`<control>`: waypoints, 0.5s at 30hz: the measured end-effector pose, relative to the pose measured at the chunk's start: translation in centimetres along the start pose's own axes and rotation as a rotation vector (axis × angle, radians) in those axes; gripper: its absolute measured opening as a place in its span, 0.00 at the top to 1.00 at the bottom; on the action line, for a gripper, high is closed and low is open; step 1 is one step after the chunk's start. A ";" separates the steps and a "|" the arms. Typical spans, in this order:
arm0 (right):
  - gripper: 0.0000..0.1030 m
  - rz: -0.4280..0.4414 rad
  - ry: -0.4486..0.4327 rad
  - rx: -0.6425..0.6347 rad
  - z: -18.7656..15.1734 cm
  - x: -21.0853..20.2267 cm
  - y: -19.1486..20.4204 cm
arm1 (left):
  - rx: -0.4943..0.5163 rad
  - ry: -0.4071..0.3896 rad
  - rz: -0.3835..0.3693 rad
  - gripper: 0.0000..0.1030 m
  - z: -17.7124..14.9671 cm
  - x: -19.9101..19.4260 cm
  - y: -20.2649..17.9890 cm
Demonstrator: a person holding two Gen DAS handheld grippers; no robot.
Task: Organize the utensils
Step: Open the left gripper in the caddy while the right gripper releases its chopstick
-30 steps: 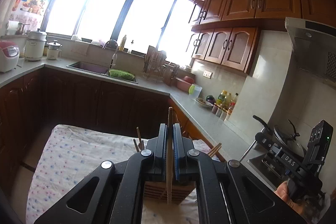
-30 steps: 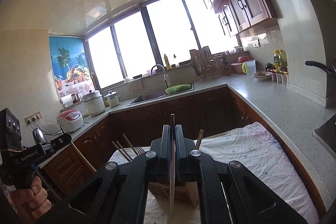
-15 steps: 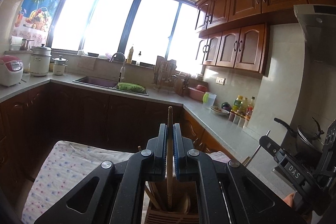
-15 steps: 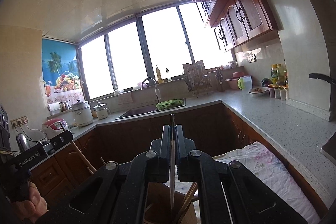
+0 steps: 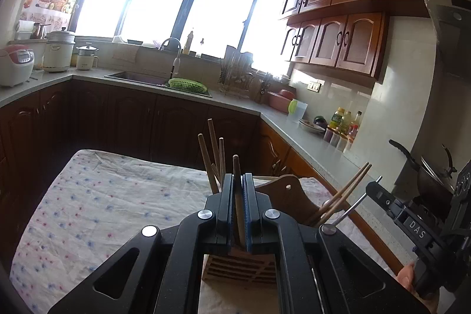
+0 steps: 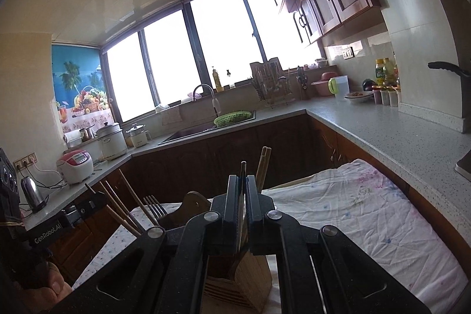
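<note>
A wooden utensil holder (image 5: pixel 241 268) stands on the cloth-covered table (image 5: pixel 103 205), right under both grippers; it also shows in the right wrist view (image 6: pixel 244 281). My left gripper (image 5: pixel 238 181) is shut on a wooden chopstick (image 5: pixel 237 190) whose lower end reaches into the holder. My right gripper (image 6: pixel 242 181) is shut on a thin dark metal utensil (image 6: pixel 242 190) that also points down into the holder. Other chopsticks (image 5: pixel 213 155) and a fork (image 6: pixel 153 206) stand in the holder. A wooden board with a hole (image 5: pixel 284 196) rises at its side.
The right gripper's body (image 5: pixel 418 228) shows at the left view's right edge. A grey countertop (image 6: pixel 397 134) with bottles, a sink (image 5: pixel 141 77) with a green basket, rice cookers (image 5: pixel 57 50) and a stove with a pan (image 5: pixel 424 167) surround the table.
Both grippers have tilted and dropped toward the holder, so more of the table and the standing chopsticks shows. Both held utensils stay clamped, their lower ends in the holder.
</note>
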State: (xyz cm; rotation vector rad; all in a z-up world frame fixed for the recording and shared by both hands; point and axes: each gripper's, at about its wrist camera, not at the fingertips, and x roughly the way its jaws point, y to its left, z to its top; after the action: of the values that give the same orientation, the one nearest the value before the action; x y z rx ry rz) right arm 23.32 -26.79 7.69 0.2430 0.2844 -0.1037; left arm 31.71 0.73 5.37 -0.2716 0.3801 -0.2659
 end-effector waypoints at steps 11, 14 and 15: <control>0.95 -0.004 0.048 -0.003 -0.3 0.3 0.0 | -0.021 0.030 -0.004 0.96 1.3 -0.3 0.8; 0.95 -0.002 0.054 0.004 -0.2 0.4 -0.1 | -0.025 0.031 -0.003 0.96 1.3 -0.3 0.9; 0.95 -0.002 0.056 0.005 -0.2 0.4 -0.1 | -0.025 0.031 -0.002 0.96 1.2 -0.4 0.9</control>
State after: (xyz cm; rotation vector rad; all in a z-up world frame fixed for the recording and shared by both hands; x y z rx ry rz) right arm 23.65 -26.87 7.34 0.2510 0.3396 -0.0995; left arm 32.01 1.97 6.25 -0.2928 0.4138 -0.2679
